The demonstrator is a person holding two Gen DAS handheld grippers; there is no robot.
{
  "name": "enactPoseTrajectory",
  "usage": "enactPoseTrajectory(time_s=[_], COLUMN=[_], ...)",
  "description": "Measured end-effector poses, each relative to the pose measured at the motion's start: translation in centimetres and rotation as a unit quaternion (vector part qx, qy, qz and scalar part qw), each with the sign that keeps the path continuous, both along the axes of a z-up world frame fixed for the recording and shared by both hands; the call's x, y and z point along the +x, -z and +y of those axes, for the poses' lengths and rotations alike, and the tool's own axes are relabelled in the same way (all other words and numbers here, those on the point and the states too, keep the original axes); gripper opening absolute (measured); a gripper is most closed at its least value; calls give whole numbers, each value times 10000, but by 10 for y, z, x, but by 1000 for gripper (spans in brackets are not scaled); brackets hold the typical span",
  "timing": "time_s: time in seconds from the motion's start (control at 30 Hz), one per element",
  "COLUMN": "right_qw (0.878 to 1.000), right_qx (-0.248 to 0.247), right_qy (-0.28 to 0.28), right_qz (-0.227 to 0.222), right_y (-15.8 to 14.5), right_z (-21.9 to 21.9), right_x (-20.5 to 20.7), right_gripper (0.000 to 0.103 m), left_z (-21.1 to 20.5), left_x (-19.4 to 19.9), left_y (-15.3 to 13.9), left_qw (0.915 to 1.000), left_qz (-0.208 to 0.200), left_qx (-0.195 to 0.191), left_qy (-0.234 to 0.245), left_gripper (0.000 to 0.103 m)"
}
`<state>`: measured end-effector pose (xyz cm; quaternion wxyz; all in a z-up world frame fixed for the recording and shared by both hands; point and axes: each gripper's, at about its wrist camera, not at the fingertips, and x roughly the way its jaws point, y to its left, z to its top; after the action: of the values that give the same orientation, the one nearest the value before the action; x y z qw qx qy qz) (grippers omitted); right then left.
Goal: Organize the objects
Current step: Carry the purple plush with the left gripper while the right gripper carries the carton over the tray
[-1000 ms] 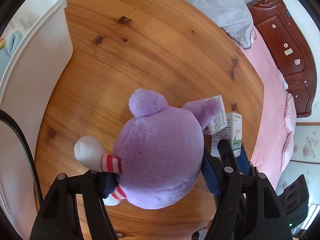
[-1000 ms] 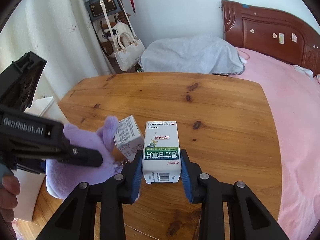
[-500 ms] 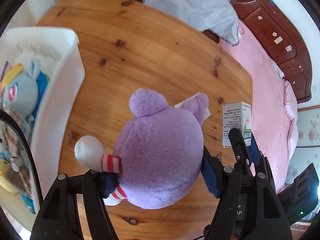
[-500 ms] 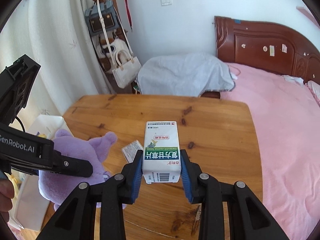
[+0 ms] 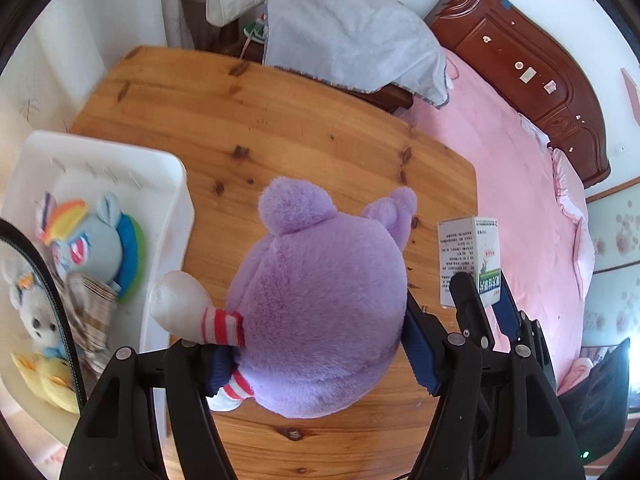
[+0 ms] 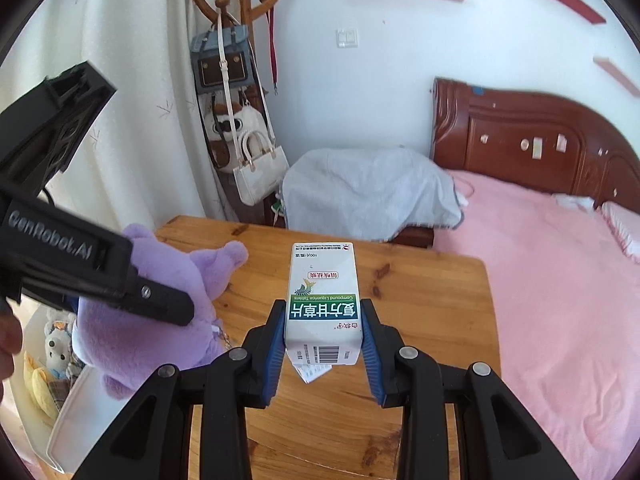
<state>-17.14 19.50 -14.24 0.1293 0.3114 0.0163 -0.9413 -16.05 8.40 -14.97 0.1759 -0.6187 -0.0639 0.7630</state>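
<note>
I have both tongs loaded and both have come up off the desk (image 5: 304,120) over the last second. The left gripper (image 5: 316,356) is spread fairly wide, its blue pads pressed into the sides of the purple plush toy (image 5: 320,308), which hangs between them above the wood. The right gripper (image 6: 323,344) is nearly closed, clamped on the white and green medicine box (image 6: 322,300) by its narrow sides, barcode end toward me.

A second ago the toy and the box sat low against the tabletop, with a second small carton beside the toy's ear. Now I see more of the desk beneath both, and that carton no longer shows in either view; I judge it is hidden under the toy or the box.

The white bin (image 5: 176,184) stands off the desk's left edge, and its inside has opened up to the left camera: a blue pony toy (image 5: 92,244), a grey bear (image 5: 36,312) and a yellow duck (image 5: 48,380) lie in it. With the toy lifted clear, I judge the next step is to carry it left over the bin's rim.
</note>
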Motion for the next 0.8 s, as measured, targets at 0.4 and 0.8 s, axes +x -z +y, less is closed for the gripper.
enactPoseTrajectory(time_s=[0.4,0.8], right_qw=[9987,9981], right_qx=[-224,-377], right_qy=[415,415], right_qz=[182,236], right_y=[-26,-35], right_z=[-30,-75], right_x=[32,62], right_gripper=[35,35], left_z=[-36,-81], left_x=[-6,-9], left_y=[-37,-54], left_qw=[9984,9961], left_qz=[448,686], left_qx=[-171,-325], left_qy=[305,454], left_gripper=[73,73])
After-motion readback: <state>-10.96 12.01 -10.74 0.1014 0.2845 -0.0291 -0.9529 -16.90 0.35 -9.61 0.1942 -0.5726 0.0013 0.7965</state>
